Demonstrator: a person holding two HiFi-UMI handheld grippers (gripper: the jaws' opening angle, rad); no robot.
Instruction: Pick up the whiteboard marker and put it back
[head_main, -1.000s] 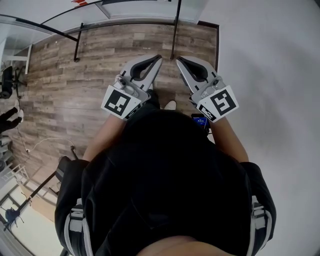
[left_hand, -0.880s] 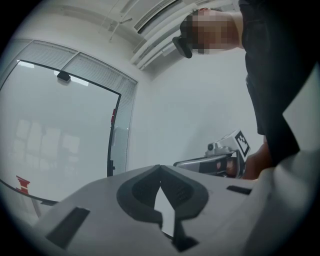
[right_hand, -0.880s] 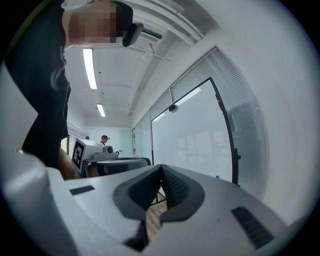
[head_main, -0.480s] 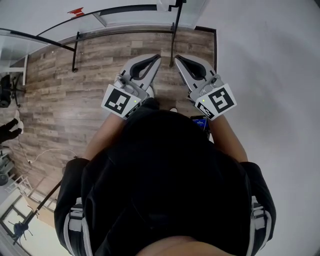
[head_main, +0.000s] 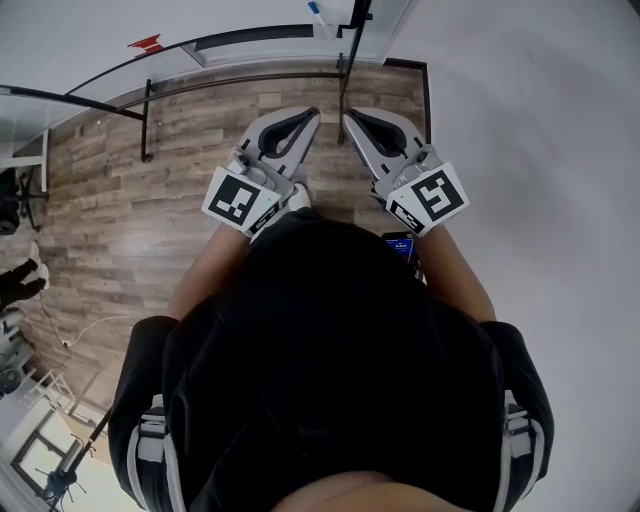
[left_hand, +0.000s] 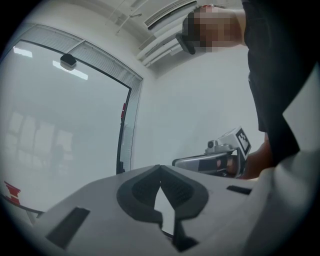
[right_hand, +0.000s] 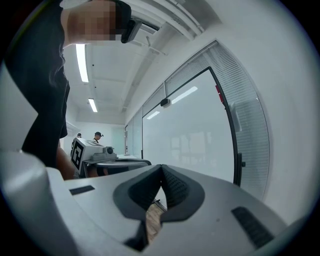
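Both tongs are clenched and empty: left gripper (head_main: 316, 114) and right gripper (head_main: 347, 116) hang over the brown wood-plank floor (head_main: 120, 200). We cannot make out the whiteboard marker in any view. By our judgement, neither pickup nor return has been done.

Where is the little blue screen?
Head view, right of centre: the small dark device with a blue screen sits just below the right gripper, against the person's black top.
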